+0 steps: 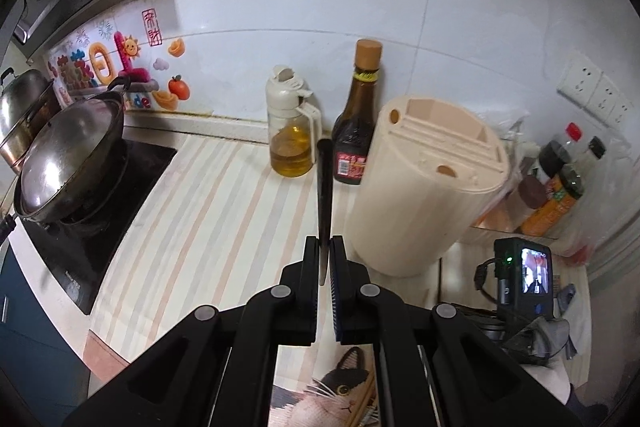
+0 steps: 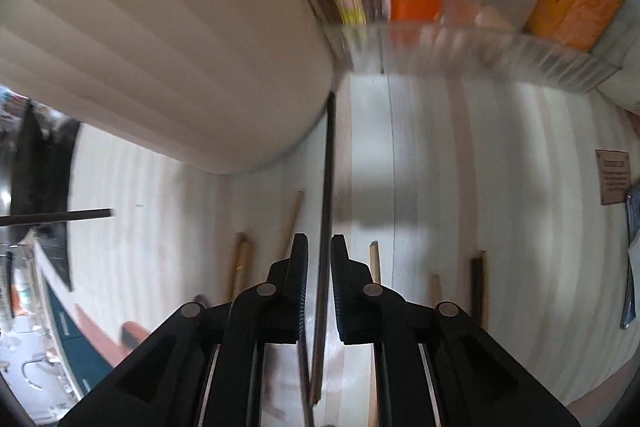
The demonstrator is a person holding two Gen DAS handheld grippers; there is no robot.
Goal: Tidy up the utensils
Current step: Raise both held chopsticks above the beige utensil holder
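Observation:
My left gripper [image 1: 324,241] is shut on a long black utensil [image 1: 325,187] that sticks out past the fingertips, left of the cream slotted holder [image 1: 424,187]. In the right wrist view my right gripper [image 2: 320,239] points down at the striped counter beside the holder's wall [image 2: 160,47]. A thin dark chopstick [image 2: 327,167] runs between its fingers, with a light gap along the left pad. Several wooden chopsticks [image 2: 240,267] lie on the counter under and beside the fingers. A dark rod [image 2: 80,214] pokes in from the left edge.
An oil dispenser [image 1: 290,131] and a brown sauce bottle [image 1: 358,119] stand behind the holder. A lidded wok [image 1: 68,163] sits on the hob at left. A clear tray of condiment bottles [image 1: 552,187] crowds the right. A cat-print mat [image 1: 344,387] lies near the front edge.

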